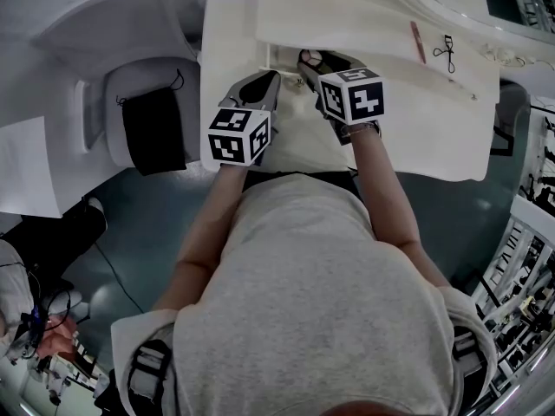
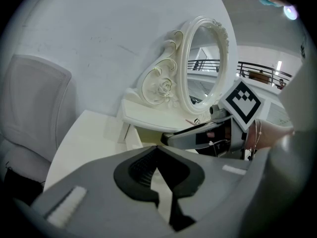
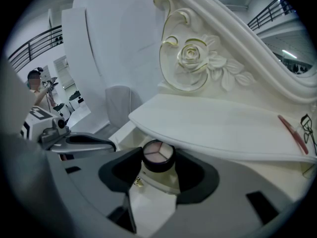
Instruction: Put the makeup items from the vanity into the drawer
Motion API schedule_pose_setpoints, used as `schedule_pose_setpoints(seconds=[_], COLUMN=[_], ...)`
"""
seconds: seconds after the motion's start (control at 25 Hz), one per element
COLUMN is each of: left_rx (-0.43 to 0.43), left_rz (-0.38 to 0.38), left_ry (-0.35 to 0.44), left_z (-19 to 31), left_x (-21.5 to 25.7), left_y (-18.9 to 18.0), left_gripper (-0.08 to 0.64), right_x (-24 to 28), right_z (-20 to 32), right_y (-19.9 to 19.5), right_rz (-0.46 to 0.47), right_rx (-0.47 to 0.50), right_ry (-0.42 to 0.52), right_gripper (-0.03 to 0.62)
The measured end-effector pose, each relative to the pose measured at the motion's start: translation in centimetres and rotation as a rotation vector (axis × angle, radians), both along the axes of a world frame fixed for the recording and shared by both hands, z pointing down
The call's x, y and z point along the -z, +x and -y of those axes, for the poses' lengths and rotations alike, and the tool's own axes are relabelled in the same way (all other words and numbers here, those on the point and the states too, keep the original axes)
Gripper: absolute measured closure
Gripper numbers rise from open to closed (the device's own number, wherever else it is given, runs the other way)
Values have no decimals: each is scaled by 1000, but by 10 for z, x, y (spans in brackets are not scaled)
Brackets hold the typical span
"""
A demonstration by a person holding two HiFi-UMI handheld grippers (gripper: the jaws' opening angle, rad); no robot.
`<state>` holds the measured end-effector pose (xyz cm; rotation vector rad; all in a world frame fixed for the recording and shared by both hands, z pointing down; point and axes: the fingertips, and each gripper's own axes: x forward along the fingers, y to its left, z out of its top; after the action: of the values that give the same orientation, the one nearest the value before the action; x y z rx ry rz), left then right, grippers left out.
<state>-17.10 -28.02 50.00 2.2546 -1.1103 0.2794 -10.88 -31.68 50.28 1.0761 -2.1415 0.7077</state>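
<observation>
A round black compact [image 3: 158, 152] with pink powders sits between the jaws of my right gripper [image 3: 159, 158], which is shut on it. The compact hangs over the open drawer [image 1: 284, 57] just under the front edge of the white vanity top [image 1: 373, 24]. My left gripper [image 2: 155, 148] is shut with nothing in it and hovers close beside the right one, over the drawer's left part [image 1: 258, 91]. A red pencil [image 1: 417, 42] and a black eyelash curler [image 1: 446, 53] lie on the vanity top to the right.
An ornate oval mirror [image 2: 208, 63] with a carved rose [image 3: 190, 58] stands at the back of the vanity. A white chair [image 1: 143, 102] with a black cloth [image 1: 154, 128] on it stands to the left. Shelving [image 1: 520, 267] is at the right.
</observation>
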Motion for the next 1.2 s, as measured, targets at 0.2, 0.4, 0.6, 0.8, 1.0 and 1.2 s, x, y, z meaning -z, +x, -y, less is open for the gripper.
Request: schedule_pose_setpoints(seconds=[0.2, 0.4, 0.6, 0.8, 1.0, 1.2], left_rx=[-7, -8, -8, -3, 6, 17], left_rz=[2, 2, 3, 2, 5, 11], left_ry=[0, 1, 1, 2, 7, 3], left_z=[0, 0, -1, -1, 0, -3], left_x=[-1, 0, -1, 0, 1, 2], left_y=[0, 0, 0, 0, -1, -3], left_gripper=[551, 551, 551, 551, 551, 551], right_x=[-1, 0, 0, 0, 0, 7], right_z=[0, 0, -1, -1, -2, -9], right_y=[-1, 0, 0, 0, -1, -1], right_rz=[4, 5, 6, 11, 20, 39], right_rx=[4, 5, 7, 7, 11, 31], right_ry=[2, 4, 5, 9, 11, 36], right_gripper=[374, 374, 374, 374, 374, 368])
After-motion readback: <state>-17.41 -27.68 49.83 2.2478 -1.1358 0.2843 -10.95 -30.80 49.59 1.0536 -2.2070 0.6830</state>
